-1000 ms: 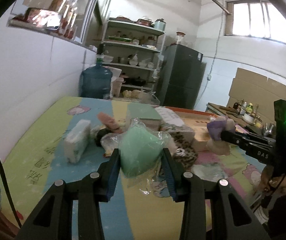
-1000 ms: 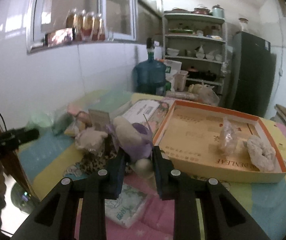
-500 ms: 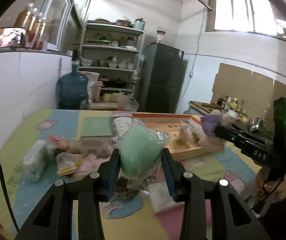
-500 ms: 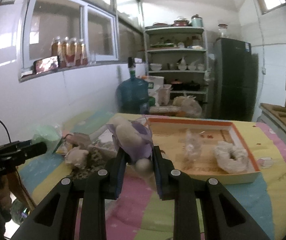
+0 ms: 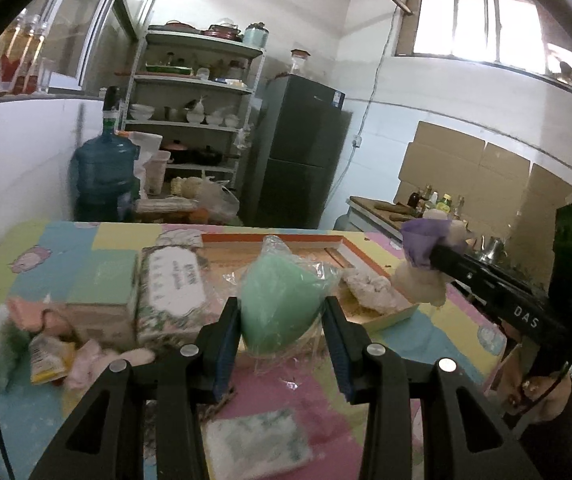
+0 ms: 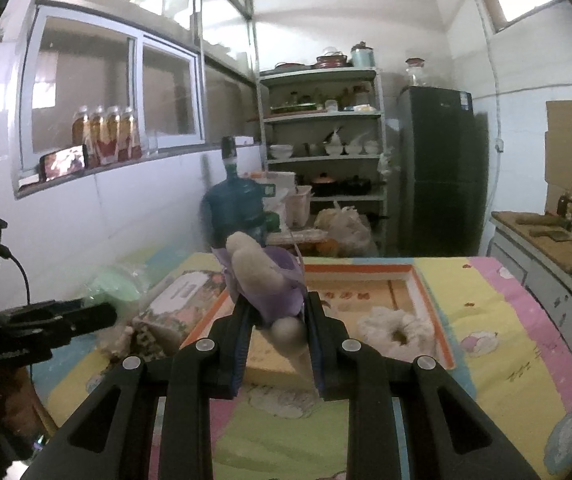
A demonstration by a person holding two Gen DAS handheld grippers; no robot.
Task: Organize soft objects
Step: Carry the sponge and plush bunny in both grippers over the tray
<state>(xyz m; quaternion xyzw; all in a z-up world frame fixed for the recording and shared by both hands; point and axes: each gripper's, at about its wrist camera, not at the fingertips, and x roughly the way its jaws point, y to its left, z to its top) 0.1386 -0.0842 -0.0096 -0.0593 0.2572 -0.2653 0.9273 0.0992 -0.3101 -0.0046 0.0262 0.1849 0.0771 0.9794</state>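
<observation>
My left gripper (image 5: 282, 320) is shut on a green sponge in a clear plastic bag (image 5: 282, 304), held above the colourful mat. My right gripper (image 6: 278, 320) is shut on a plush toy with a purple cloth (image 6: 266, 280); the same plush toy (image 5: 426, 256) shows at the right of the left wrist view. Ahead lies an orange-rimmed cardboard tray (image 6: 418, 280) with a fluffy white ring (image 6: 398, 326) inside. The bagged green sponge (image 6: 114, 284) shows at the left of the right wrist view, above the left gripper's black arm.
A floral tissue pack (image 5: 174, 292), a green-topped box (image 5: 102, 280), small packets (image 5: 46, 356) and a green-white cloth (image 5: 258, 444) lie on the mat. Behind stand a water bottle (image 5: 102, 176), shelves (image 5: 198, 120) and a fridge (image 5: 298, 160). A counter with bottles (image 6: 558, 232) is at the right.
Both grippers have risen and swung towards the orange-rimmed tray, each carrying its soft object. The tray now sits straight ahead in both views, and the pile of items has slid leftwards.
</observation>
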